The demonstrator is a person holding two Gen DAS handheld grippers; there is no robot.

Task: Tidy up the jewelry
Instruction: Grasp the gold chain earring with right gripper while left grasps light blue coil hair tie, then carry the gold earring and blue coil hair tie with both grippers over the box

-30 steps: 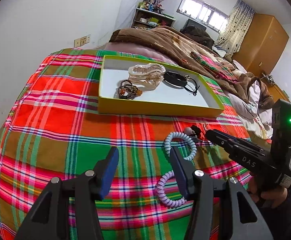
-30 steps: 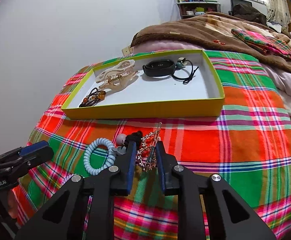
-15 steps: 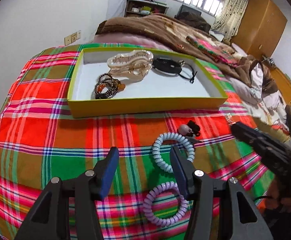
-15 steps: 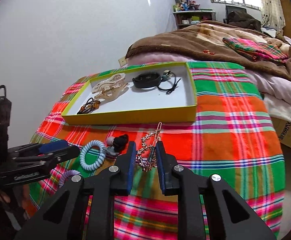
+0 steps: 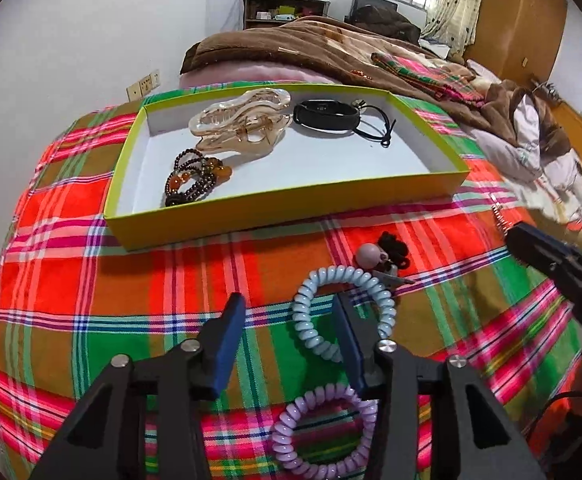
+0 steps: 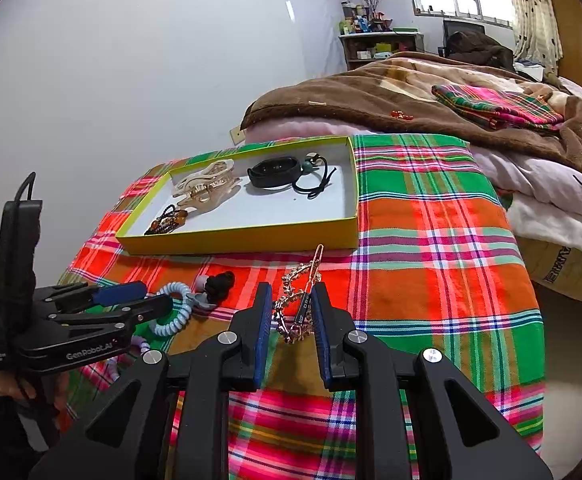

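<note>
A yellow-rimmed tray (image 5: 291,204) (image 6: 247,236) on the plaid cloth holds a clear claw clip (image 5: 243,124), a bead bracelet (image 5: 195,176) and a black band (image 5: 327,114). My left gripper (image 5: 289,312) is open, its jaws around the near left part of a pale blue coil hair tie (image 5: 343,308). A purple coil tie (image 5: 323,428) lies below it. A black scrunchie with a pink ball (image 5: 383,252) lies beyond. My right gripper (image 6: 291,304) is shut on a gold hair clip with chain (image 6: 299,296), lifted off the cloth.
A brown blanket (image 5: 311,48) and folded plaid cloth (image 6: 499,108) lie on the bed behind the tray. The white wall is to the left. A wooden wardrobe (image 5: 519,12) stands at the back right. The bed's edge drops off on the right.
My right gripper has lifted the gold clip and pulled back to the right. My left gripper has moved forward over the blue coil tie, still open.
</note>
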